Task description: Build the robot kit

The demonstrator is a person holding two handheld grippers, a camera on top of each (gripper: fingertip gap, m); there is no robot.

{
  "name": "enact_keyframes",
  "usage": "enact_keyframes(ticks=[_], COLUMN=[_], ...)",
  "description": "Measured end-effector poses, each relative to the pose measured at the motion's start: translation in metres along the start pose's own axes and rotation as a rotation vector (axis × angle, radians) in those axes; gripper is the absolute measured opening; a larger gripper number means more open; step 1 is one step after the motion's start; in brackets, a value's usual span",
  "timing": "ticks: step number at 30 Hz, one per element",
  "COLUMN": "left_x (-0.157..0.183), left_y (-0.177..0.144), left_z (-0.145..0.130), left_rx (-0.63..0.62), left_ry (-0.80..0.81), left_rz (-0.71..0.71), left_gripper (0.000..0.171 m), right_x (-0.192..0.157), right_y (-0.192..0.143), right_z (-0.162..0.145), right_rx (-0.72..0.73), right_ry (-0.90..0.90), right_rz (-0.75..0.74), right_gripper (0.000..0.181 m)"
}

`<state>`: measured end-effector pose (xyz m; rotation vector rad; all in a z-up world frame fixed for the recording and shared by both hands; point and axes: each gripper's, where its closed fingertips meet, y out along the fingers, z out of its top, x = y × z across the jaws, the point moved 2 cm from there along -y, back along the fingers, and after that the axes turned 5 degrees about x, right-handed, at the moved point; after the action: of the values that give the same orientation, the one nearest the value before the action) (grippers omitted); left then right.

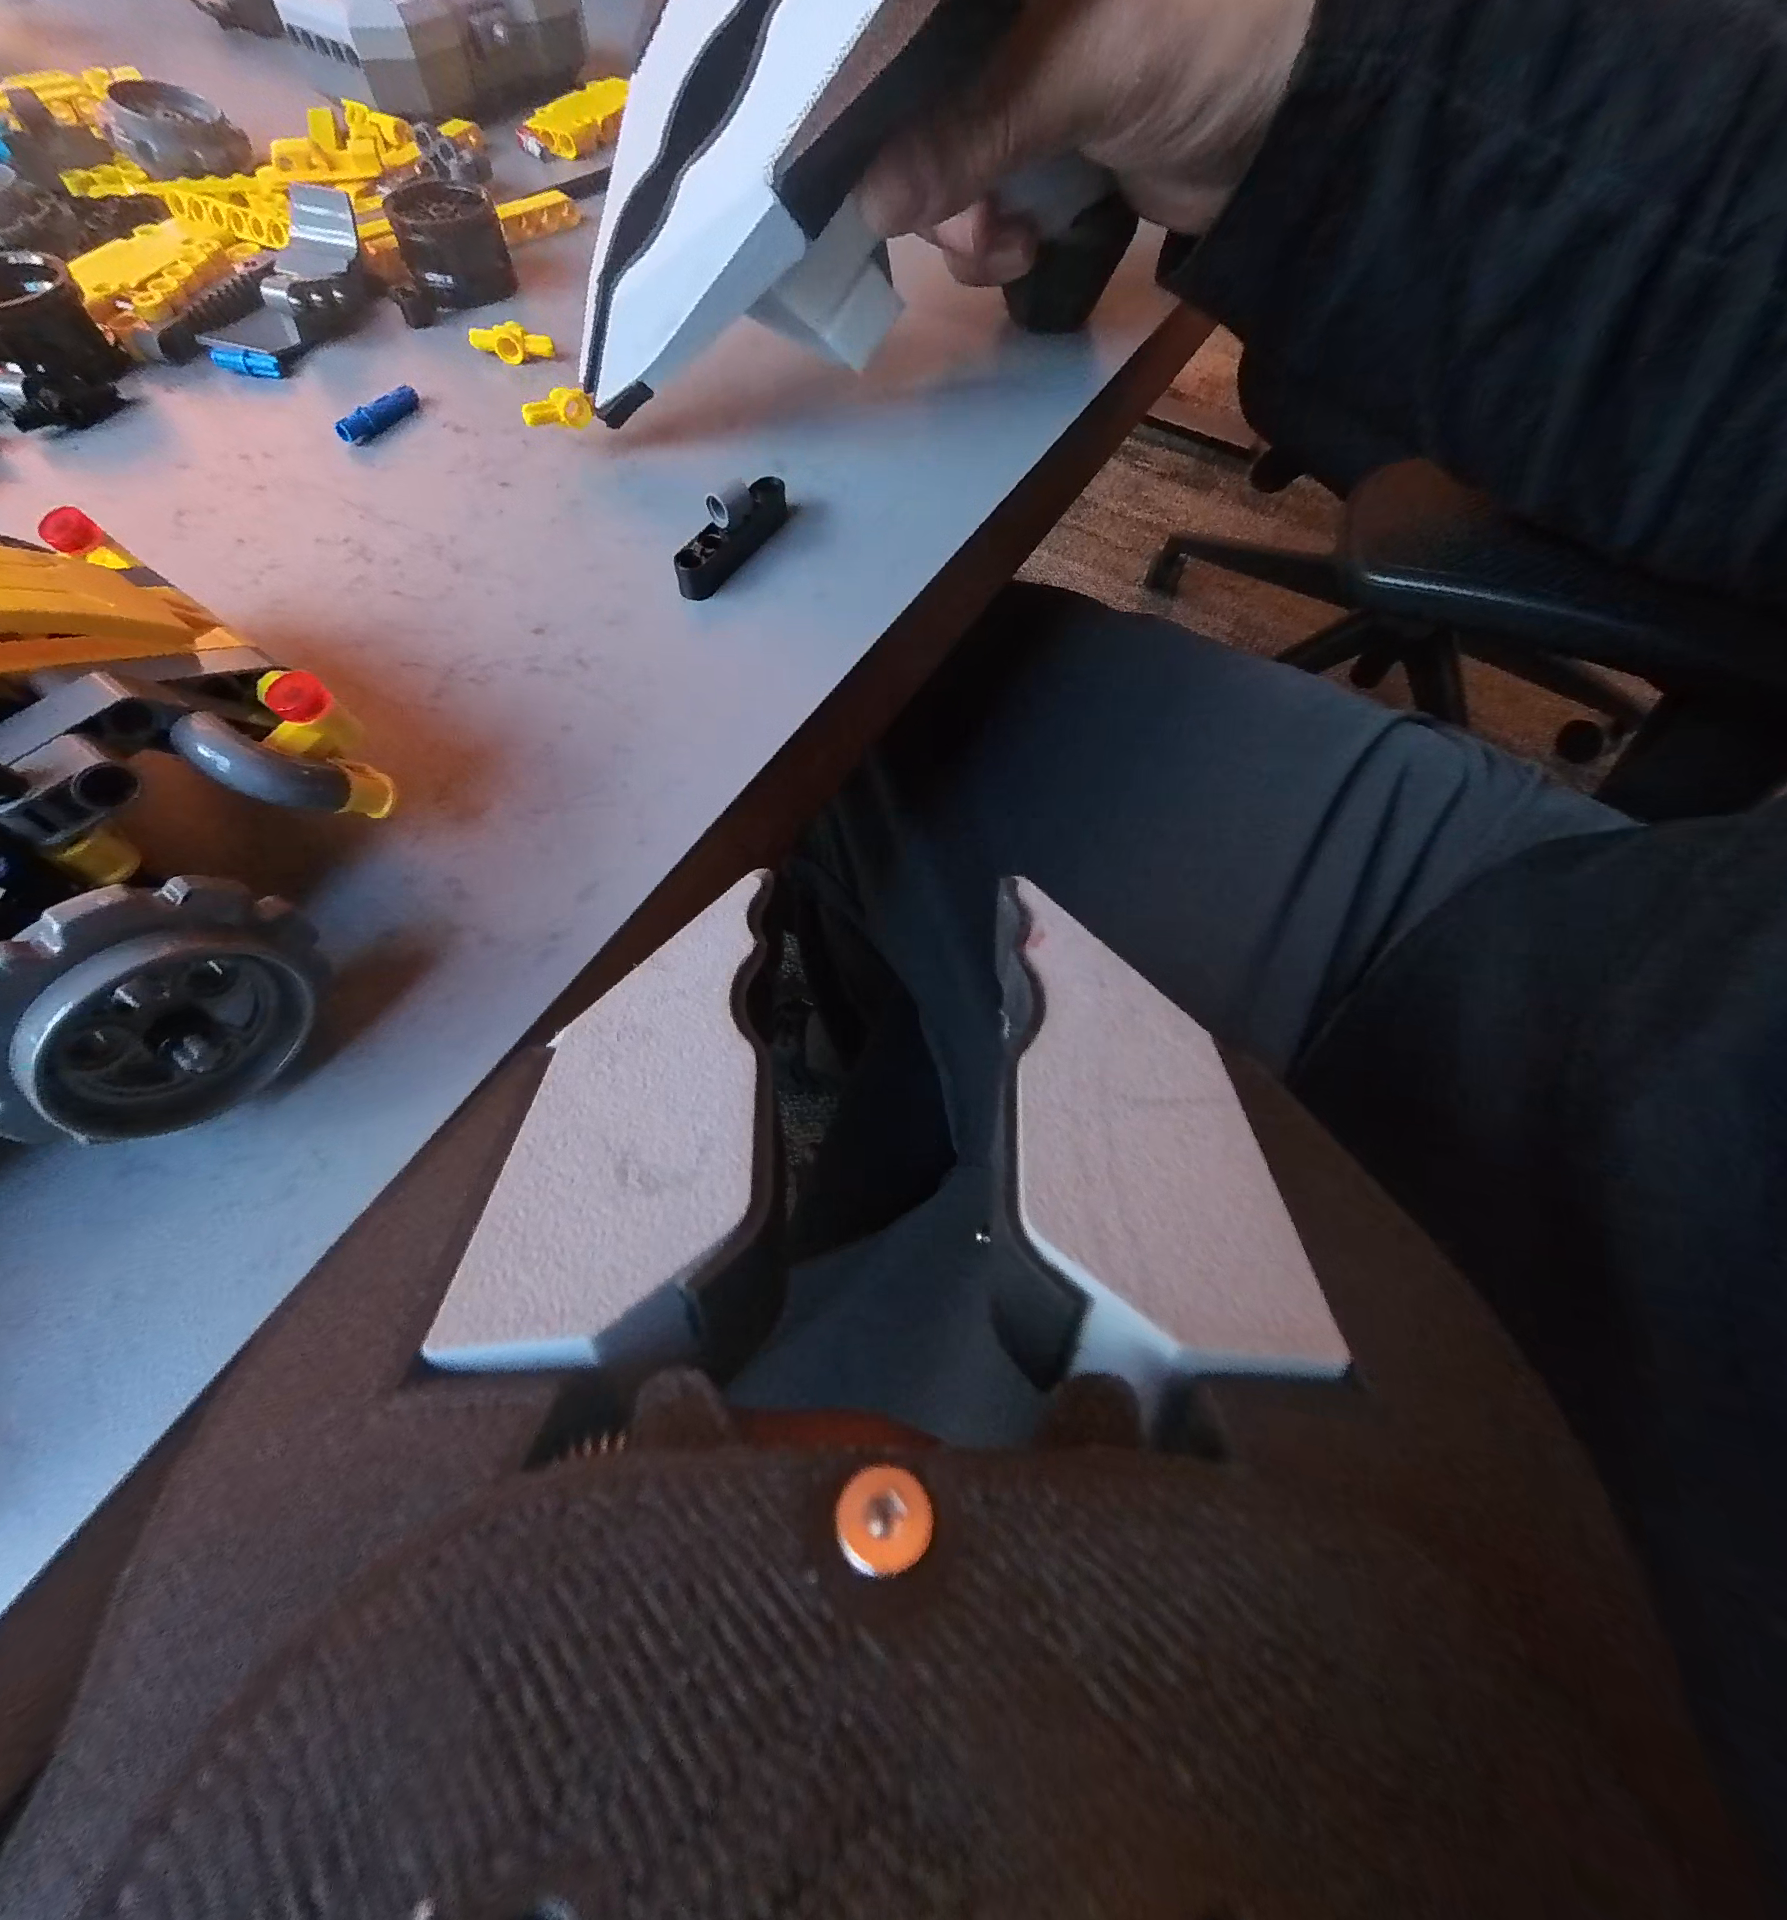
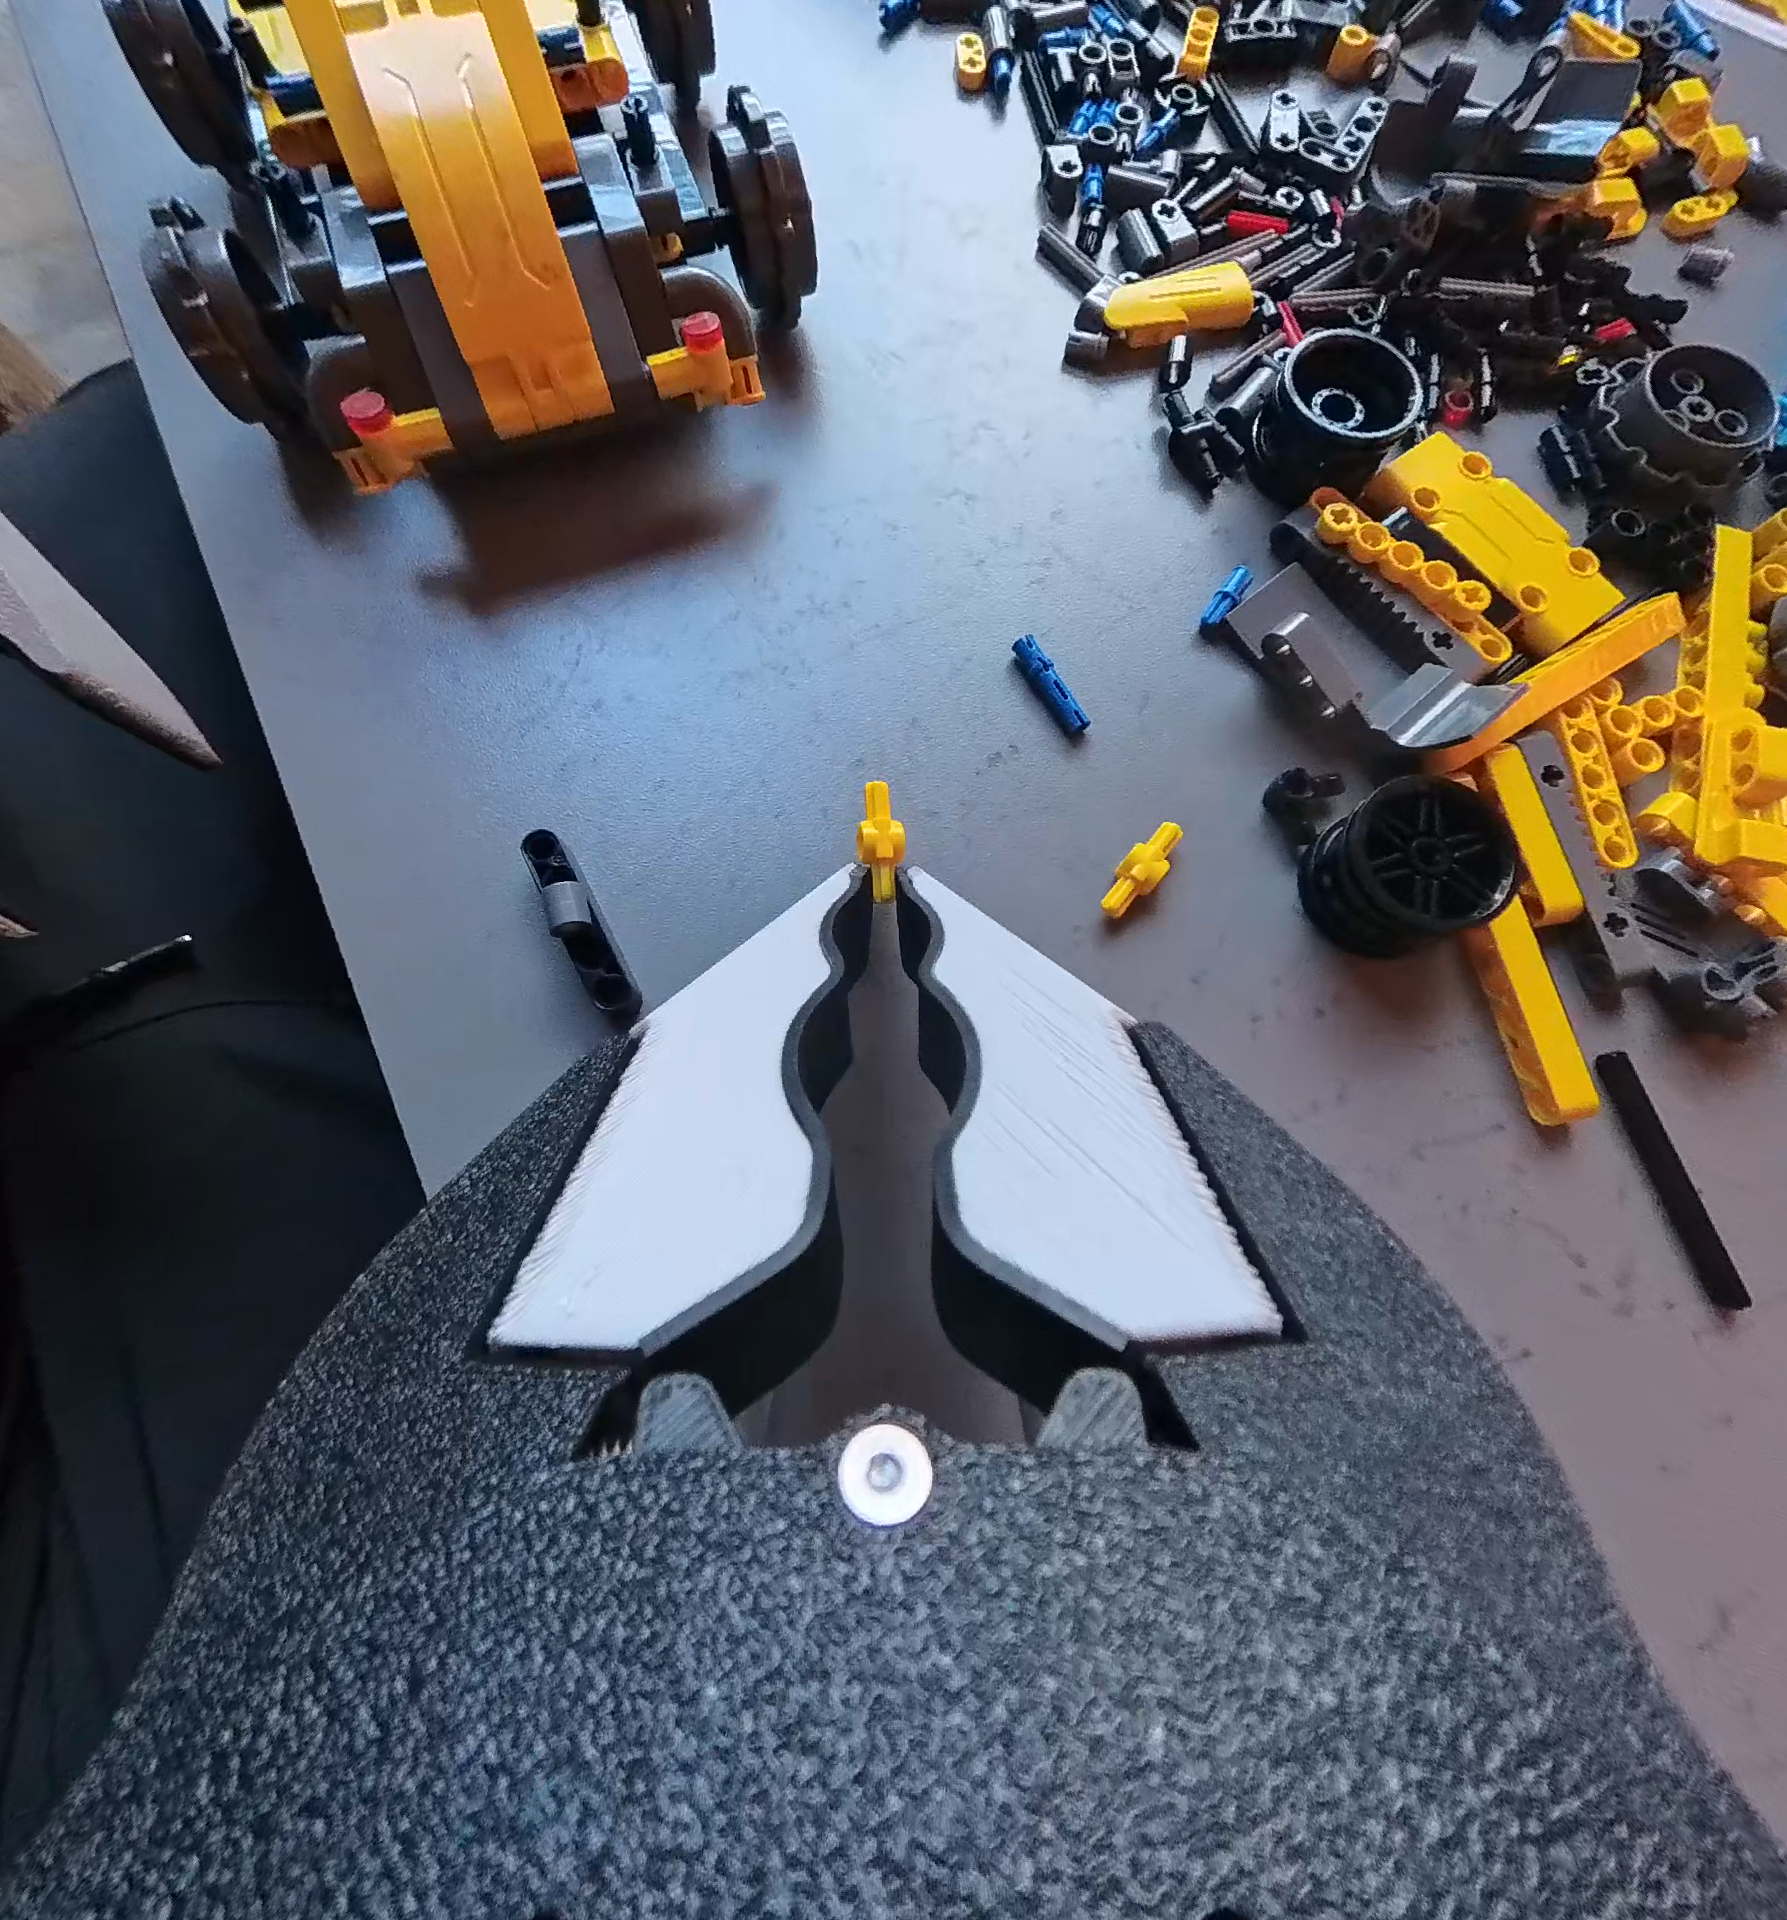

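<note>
My right gripper [image 2: 876, 878] is shut on a small yellow axle pin [image 2: 881, 833] at its fingertips, low over the grey table [image 2: 723, 644]. It also shows in the left wrist view [image 1: 614, 407], with the yellow pin [image 1: 560, 408] at its tip. A short black beam with a grey pin [image 2: 579, 921] lies just left of it, also seen in the left wrist view [image 1: 733, 535]. My left gripper [image 1: 884, 894] is open and empty, held off the table's near edge over the person's lap. One of its fingers [image 2: 68, 665] shows at the left of the right wrist view.
A yellow and grey toy vehicle [image 2: 463, 229] stands at the back left, also in the left wrist view [image 1: 120, 790]. A second yellow pin [image 2: 1140, 868] and a blue pin [image 2: 1050, 684] lie loose. A heap of yellow, black and grey parts [image 2: 1471, 416] fills the right. An office chair [image 1: 1491, 592] stands behind. The left gripper's tips are roughly 15 cm from the right gripper's.
</note>
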<state>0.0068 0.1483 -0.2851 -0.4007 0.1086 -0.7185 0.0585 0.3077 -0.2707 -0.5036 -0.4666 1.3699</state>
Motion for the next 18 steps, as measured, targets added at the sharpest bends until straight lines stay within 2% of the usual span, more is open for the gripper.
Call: enact_keyframes(ticks=[18], left_x=[0.0022], left_y=[-0.0008], left_z=[0.0010], left_rx=[0.003], left_ry=[0.008], left_rz=[-0.005], left_gripper=[0.038], right_x=[0.0011], right_y=[0.0045], right_z=[-0.0040], right_rx=[-0.032], right_ry=[0.001], right_rz=[0.001], right_gripper=[0.004])
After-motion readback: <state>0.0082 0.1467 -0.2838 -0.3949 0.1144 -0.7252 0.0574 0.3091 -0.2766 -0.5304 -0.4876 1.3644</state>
